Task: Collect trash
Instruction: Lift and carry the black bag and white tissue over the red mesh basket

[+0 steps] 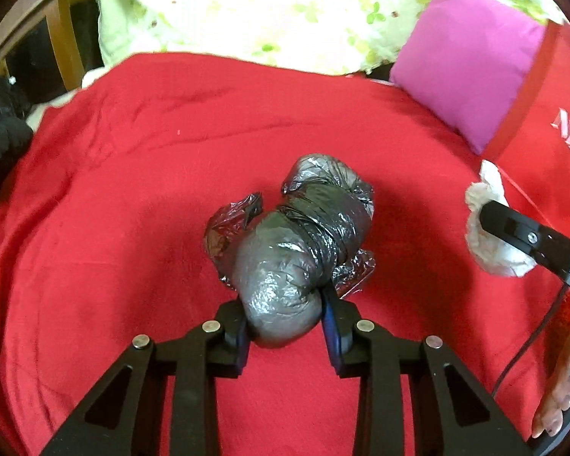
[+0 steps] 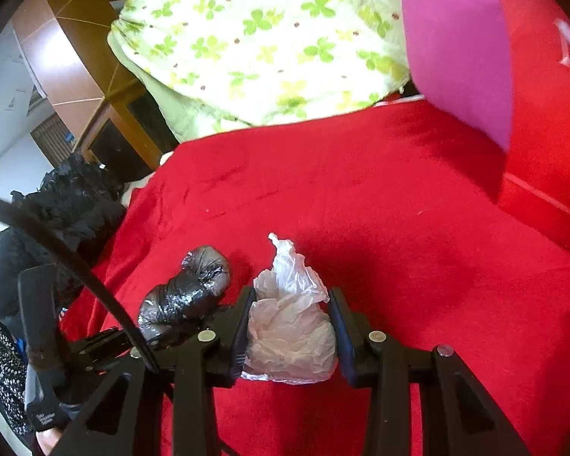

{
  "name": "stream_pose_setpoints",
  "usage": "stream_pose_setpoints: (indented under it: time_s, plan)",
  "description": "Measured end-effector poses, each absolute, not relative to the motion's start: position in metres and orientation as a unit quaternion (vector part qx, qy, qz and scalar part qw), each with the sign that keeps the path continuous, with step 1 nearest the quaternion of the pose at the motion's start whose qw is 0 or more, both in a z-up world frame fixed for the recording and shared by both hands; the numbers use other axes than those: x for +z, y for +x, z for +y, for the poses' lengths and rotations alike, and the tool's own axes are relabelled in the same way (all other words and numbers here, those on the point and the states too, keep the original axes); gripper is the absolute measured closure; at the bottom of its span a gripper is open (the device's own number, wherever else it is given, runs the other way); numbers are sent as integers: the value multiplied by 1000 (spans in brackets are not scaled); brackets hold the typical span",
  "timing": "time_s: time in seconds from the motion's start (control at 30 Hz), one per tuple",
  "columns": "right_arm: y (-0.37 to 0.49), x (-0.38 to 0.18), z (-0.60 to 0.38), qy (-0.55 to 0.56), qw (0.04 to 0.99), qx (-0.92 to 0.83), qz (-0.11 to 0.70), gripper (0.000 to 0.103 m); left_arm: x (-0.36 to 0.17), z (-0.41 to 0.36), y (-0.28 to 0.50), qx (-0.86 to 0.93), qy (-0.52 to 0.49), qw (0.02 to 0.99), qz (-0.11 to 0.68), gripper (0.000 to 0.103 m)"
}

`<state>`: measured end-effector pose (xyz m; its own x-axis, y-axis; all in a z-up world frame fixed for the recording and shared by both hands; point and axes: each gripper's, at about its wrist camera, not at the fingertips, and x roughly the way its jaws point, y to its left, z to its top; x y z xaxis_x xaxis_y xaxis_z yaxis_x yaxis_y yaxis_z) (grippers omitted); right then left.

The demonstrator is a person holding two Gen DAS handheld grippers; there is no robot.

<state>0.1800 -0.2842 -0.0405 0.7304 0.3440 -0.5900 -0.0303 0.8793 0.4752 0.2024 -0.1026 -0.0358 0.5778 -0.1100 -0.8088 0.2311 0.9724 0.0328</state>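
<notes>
While a red cloth (image 1: 133,197) covers nearly the whole surface, a green-leaf quilt (image 1: 247,7) lies along its far edge and a pink pillow (image 1: 471,72) leans at the far right against a red panel (image 1: 543,114). The panel bears white lettering that starts with "N"; the rest is cut off and unreadable. Wooden furniture (image 2: 76,72) stands beyond the cloth's left edge, where a black heap (image 2: 57,212) sits just off the cloth. The middle and far parts of the cloth are bare, with open room toward the quilt.

The black bundle (image 1: 304,239), a wad of grey-black plastic film wound tight at its waist, has its long axis running away from the left gripper (image 1: 285,326), tilted a little to the right; its rounded near end sits between the fingers, which press it on both sides, so the gripper is clamped on it. In the right wrist view the same bundle (image 2: 186,292) appears just left of the right gripper (image 2: 290,338), near the cloth's left edge.

The white wad (image 2: 288,326), crumpled thin plastic, stands with a twisted tip pointing away from the camera. The right gripper's fingers close on its broad base from both sides. In the left view this wad (image 1: 490,228) shows at the right, well apart from the black bundle.
</notes>
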Motion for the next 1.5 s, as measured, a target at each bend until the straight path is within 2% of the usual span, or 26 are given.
stream_pose_setpoints:
  time_s: [0.37, 0.6, 1.1, 1.5]
  plan:
    - [99, 23, -300, 201, 932, 88, 288, 62, 25, -148, 104, -134, 121, 905, 385, 69]
    - [42, 52, -310, 182, 953, 71, 230, 62, 52, -169, 70, -157, 137, 914, 349, 69]
    - [-40, 67, -369, 211, 964, 12, 160, 62, 77, -213, 36, -206, 144, 917, 309, 69]
    - [-89, 63, -411, 241, 960, -42, 134, 62, 89, -245, 14, -269, 139, 907, 293, 69]
